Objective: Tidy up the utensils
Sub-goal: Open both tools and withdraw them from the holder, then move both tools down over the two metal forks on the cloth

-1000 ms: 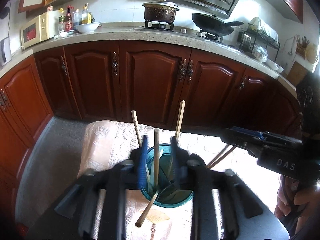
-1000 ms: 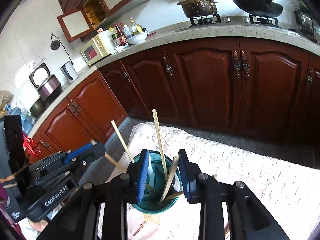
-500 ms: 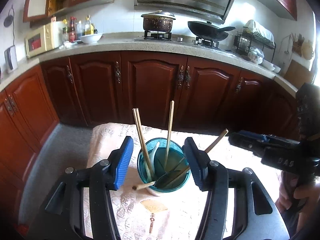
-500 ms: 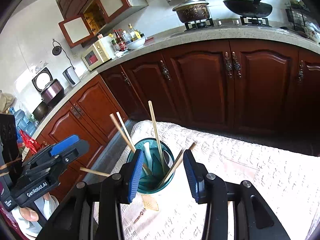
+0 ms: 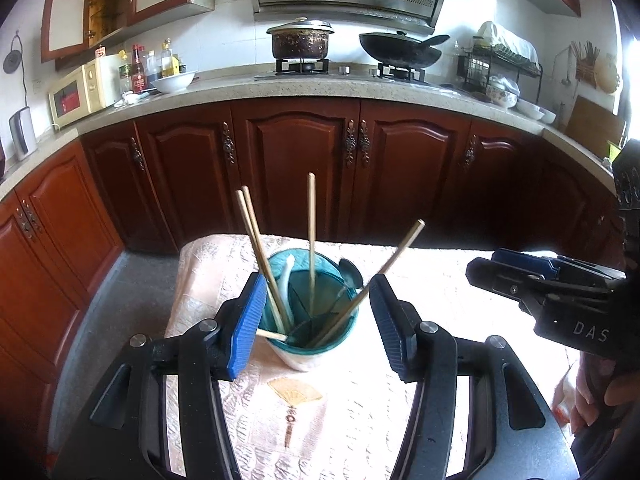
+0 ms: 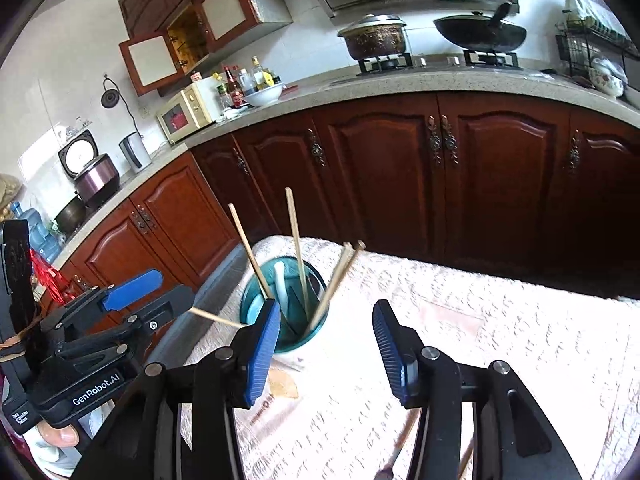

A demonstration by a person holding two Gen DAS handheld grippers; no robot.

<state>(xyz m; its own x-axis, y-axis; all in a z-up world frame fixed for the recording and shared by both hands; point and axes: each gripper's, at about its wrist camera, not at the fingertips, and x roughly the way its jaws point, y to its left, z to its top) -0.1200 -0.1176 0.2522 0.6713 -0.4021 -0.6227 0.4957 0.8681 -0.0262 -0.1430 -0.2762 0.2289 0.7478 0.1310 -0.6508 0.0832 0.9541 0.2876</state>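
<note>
Two handheld grippers hover over a cloth-covered table [image 5: 420, 276] in a wood-panelled kitchen, both with their blue-padded jaws spread wide and gripping nothing. At the left of the left wrist view, the left gripper [image 5: 316, 322] brackets a teal utensil cup [image 5: 316, 344] that stands upright on the lace tablecloth near the table's left edge. Inside the cup lean several wooden chopsticks [image 5: 256, 248], a pair tilted left, one nearly upright and one slanting right, alongside a white spoon [image 5: 285, 280] and a dark metal spoon [image 5: 349, 274]. One chopstick lies across the cup's left rim, its end poking out beside the left blue pad. A fan motif [image 5: 295, 392] is printed on the cloth just in front of the cup. Further right, the right gripper [image 6: 325, 350] sits slightly to the right of the cup in its own view, its left pad close to the cup's side and its right pad over bare cloth. Behind, a lidded pot [image 5: 300, 38] and a black wok [image 5: 398, 50] rest on the stove.
</note>
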